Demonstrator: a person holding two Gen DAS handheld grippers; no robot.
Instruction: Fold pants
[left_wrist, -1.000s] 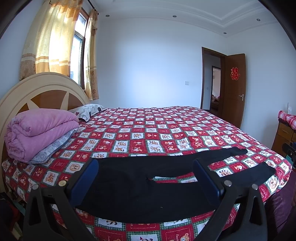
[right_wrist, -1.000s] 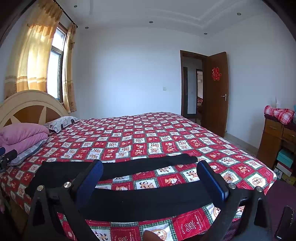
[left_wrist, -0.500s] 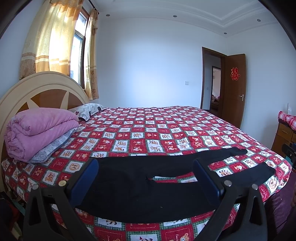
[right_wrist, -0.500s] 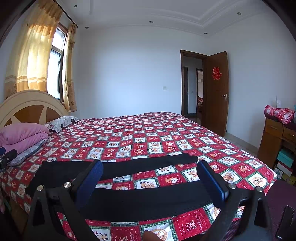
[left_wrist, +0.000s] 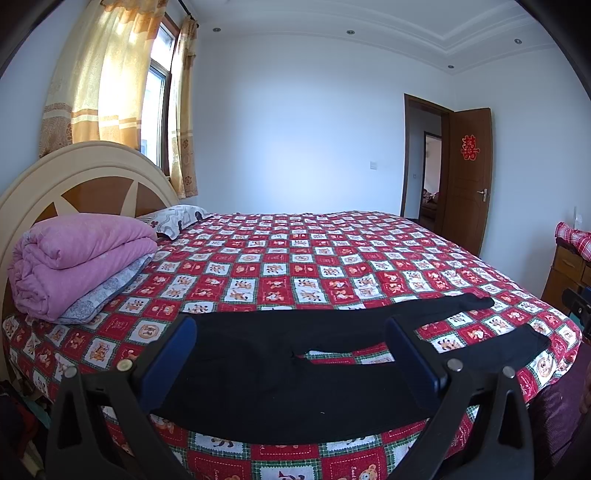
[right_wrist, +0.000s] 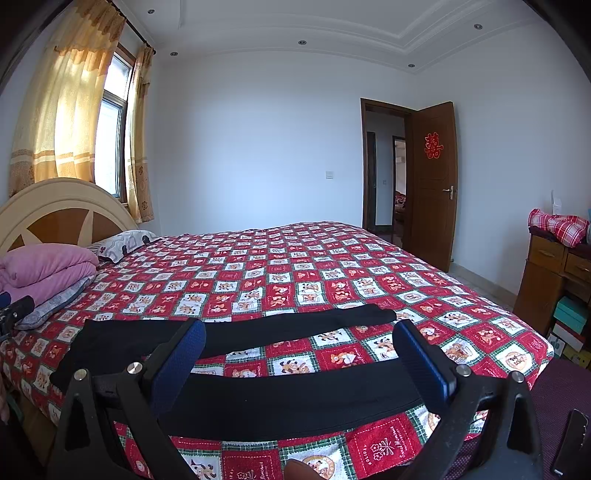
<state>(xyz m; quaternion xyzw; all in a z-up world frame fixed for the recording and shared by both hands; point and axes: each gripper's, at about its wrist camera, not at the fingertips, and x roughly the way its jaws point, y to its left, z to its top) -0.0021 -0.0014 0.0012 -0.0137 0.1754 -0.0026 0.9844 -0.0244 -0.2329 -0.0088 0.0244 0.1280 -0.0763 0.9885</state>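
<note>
Black pants lie flat along the near edge of a bed with a red patterned cover, waist to the left, both legs spread apart to the right. They show in the right wrist view too. My left gripper is open and empty, held above the waist and crotch part. My right gripper is open and empty, held above the two legs. Neither touches the cloth.
A folded pink quilt and a pillow lie at the headboard on the left. A wooden dresser with boxes stands at the right. A brown door stands open at the back.
</note>
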